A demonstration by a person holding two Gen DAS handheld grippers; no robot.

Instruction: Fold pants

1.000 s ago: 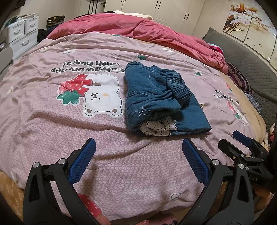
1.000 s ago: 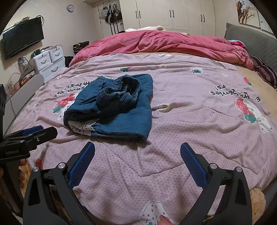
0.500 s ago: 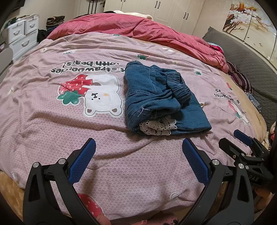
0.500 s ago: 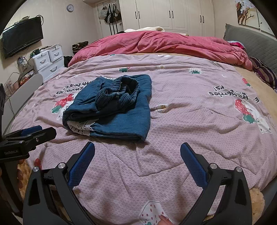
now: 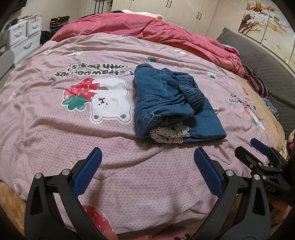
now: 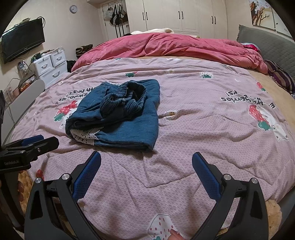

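Blue denim pants [image 5: 171, 103] lie folded in a thick bundle on the pink bedspread [image 5: 55, 129], elastic waistband on top and white lace trim showing at the near end. In the right wrist view the same pants [image 6: 121, 114] sit left of centre. My left gripper [image 5: 147, 157] hovers open over the bedspread, short of the bundle's near edge, nothing between its blue pads. My right gripper [image 6: 146, 160] is also open and empty, just in front of the pants. Each gripper shows at the edge of the other's view.
A crumpled red duvet [image 6: 175, 46] lies across the far side of the bed. A grey headboard [image 5: 258, 55] runs along the right. White drawers [image 6: 49, 64] and a wall television [image 6: 22, 44] stand at the left; wardrobes [image 6: 180, 14] line the back wall.
Both grippers have drifted slightly back from the pants and stay open. The pants have not moved.
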